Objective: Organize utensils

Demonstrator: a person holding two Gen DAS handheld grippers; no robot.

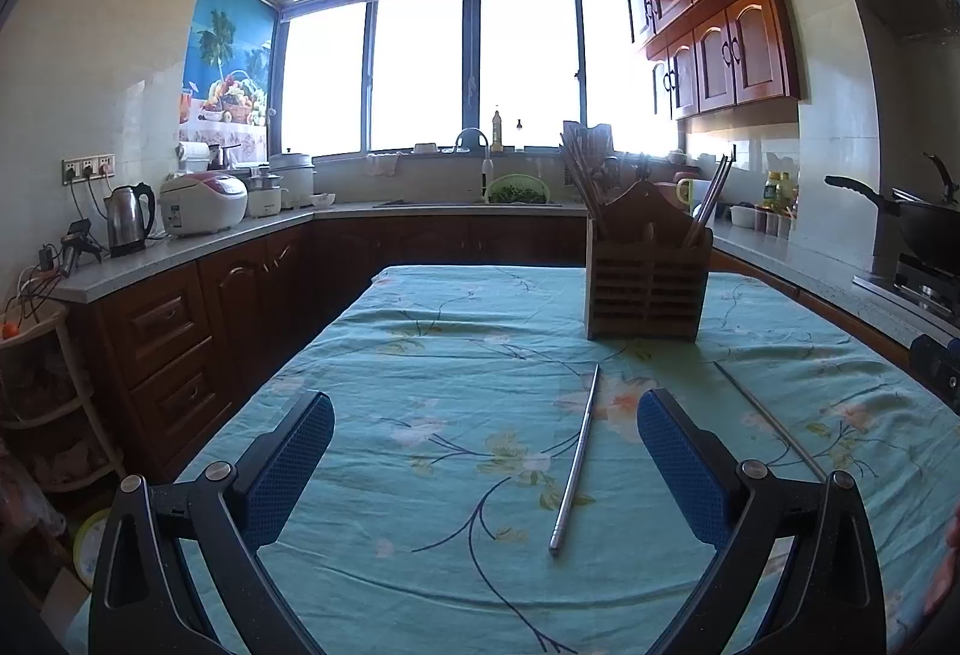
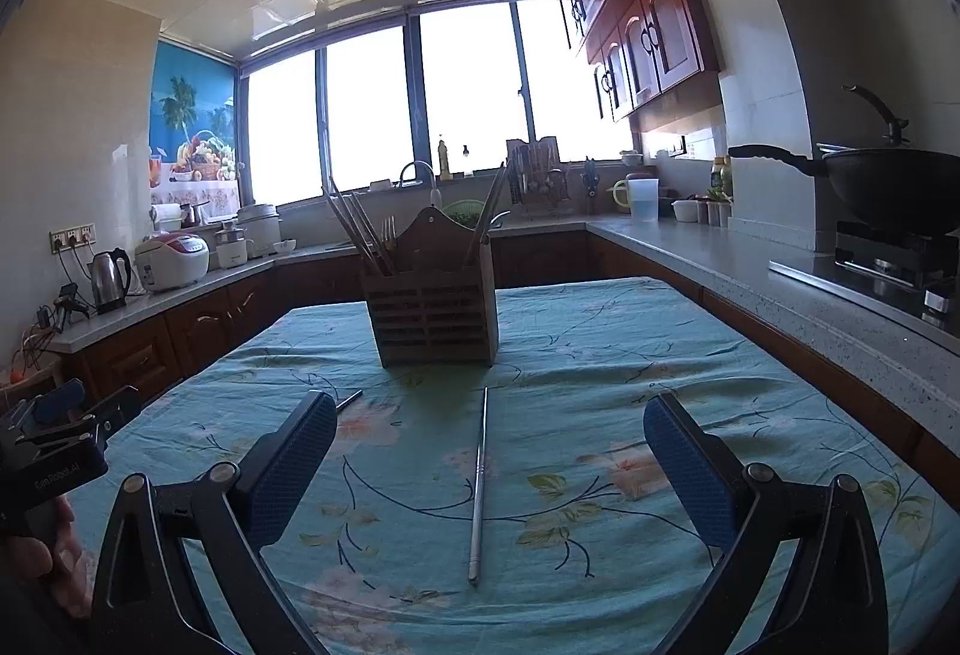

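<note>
- Two metal chopsticks flat on teal floral tablecloth [image 1: 420, 355], apart from each other.
- Left gripper [image 1: 486, 451]: jaws wide apart, empty, above the cloth.
- Left chopstick [image 1: 575, 460] between its fingers.
- Right chopstick [image 2: 478, 481] between right gripper [image 2: 489, 457] fingers; jaws wide apart, empty.
- Wooden utensil holder [image 2: 433, 310] upright beyond, with chopsticks standing inside.
</note>
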